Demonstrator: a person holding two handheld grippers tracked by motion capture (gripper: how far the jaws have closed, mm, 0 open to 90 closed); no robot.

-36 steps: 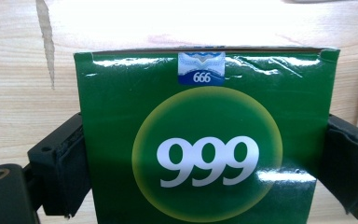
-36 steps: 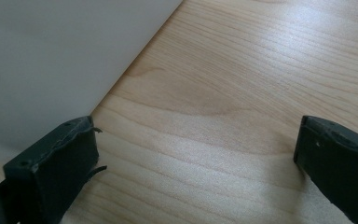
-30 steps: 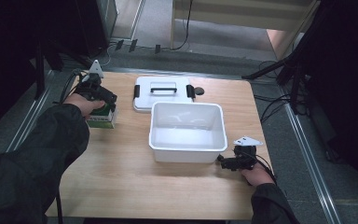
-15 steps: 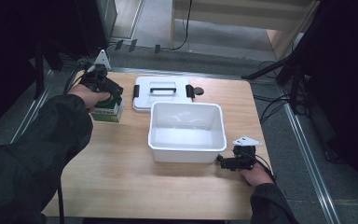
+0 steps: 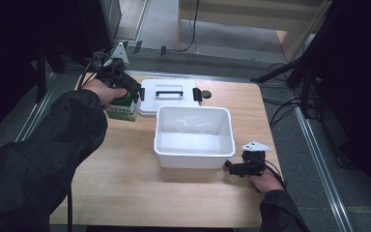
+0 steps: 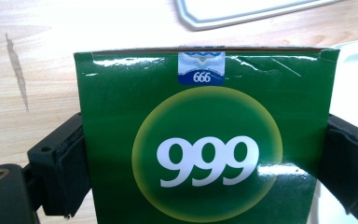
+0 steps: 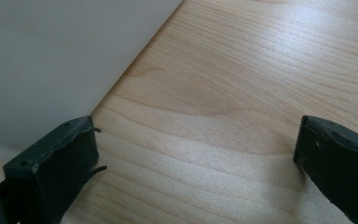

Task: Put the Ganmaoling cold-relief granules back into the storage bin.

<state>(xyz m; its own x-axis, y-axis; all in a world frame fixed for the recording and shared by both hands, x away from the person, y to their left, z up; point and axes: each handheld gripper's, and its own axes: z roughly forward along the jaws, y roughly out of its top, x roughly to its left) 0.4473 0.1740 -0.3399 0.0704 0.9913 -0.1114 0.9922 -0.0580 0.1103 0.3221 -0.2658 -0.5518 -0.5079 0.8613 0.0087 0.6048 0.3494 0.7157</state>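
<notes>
**A:** The green cardboard box with the "999" logo is at the far-left corner of the wooden table, pinched across its width by the left gripper. A second ago it sat nearer the left edge; now it's shifted toward the flat white lid with the handle, maybe slightly lifted (hard to tell).

**B:** So it's probably heading for the white plastic tub? Which way is it pointing?

**A:** That's my guess. Printed face points up at the gripper camera, and I can't tell its long axis.

**B:** Right gripper?

**A:** Jaws spread, empty, resting beside the tub's near-right corner.
</notes>
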